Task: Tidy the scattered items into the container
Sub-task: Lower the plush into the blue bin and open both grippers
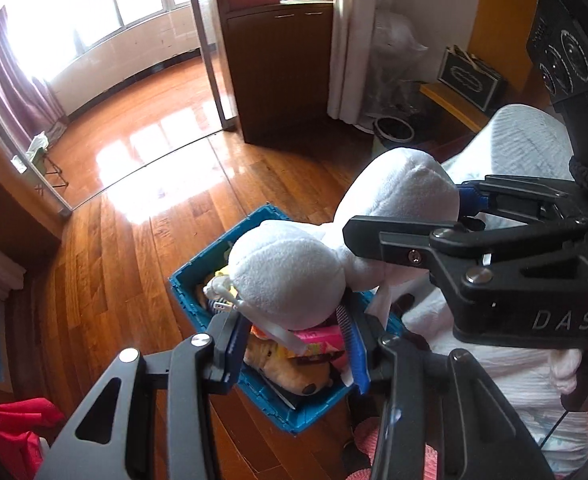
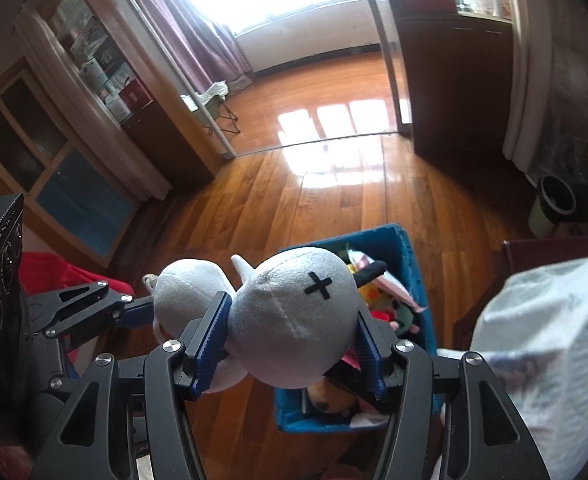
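The left gripper (image 1: 294, 340) pinches one rounded end of the white plush toy (image 1: 289, 276); the right gripper (image 2: 289, 344) clamps the other end, the one with a black cross. The toy hangs between them above the blue crate (image 2: 410, 256) of toys on the wooden floor (image 1: 141, 248).

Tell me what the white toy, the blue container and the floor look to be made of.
White toy: soft plush fabric, matte and fuzzy, with stitched seams and a black cross.
Blue container: probably rigid moulded plastic, judging by its ribbed walls.
Floor: wooden planks, seemingly varnished; they reflect window light glossily.
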A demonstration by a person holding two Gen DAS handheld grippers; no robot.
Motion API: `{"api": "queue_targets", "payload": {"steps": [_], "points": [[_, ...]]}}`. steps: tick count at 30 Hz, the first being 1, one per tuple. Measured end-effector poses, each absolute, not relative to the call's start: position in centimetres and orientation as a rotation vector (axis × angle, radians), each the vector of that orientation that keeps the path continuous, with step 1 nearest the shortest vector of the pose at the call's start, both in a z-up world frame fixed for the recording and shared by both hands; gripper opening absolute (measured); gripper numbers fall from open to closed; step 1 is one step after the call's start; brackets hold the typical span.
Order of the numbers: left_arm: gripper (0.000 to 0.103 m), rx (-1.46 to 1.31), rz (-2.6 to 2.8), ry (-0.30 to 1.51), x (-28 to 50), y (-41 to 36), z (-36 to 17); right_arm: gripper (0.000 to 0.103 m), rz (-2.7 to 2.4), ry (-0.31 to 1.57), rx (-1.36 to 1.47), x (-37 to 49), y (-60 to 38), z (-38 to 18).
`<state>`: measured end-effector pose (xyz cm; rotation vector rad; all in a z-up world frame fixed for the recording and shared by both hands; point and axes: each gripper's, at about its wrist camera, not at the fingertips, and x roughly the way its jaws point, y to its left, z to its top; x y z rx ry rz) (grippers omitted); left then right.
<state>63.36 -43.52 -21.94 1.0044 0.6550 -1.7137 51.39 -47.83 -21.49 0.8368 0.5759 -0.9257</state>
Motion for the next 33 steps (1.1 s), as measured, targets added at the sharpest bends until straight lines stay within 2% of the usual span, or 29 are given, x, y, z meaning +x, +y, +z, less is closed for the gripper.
{"api": "queue_targets", "payload": {"steps": [5,9,15,25,33], "points": [[0.042,0.954,-1.657,0.667,67.3,-49.4,-24.5,0.058,-0.859,0.606,0.78,54.4,-55.3,-23.8],[0.042,0.951,-1.629,0.688,70.3,-54.3,-29.0,0.058,-0.828,0.644,0.753,57.3,-60.5,-27.9],[0.042,1.012,-1.603,0.751,74.7,-61.6,-39.3,0.058,-0.818,0.68,0.813,61.2,-67.0,-37.9],[0.042,1.186,-1.619,0.862,78.8,-72.5,-58.3,0.058,-0.857,0.733,1.013,65.2,-76.6,-57.9],[0.042,1.222,-1.596,0.987,80.9,-76.3,-68.5,0.058,-0.858,0.814,1.1,67.1,-80.7,-67.9]]}}
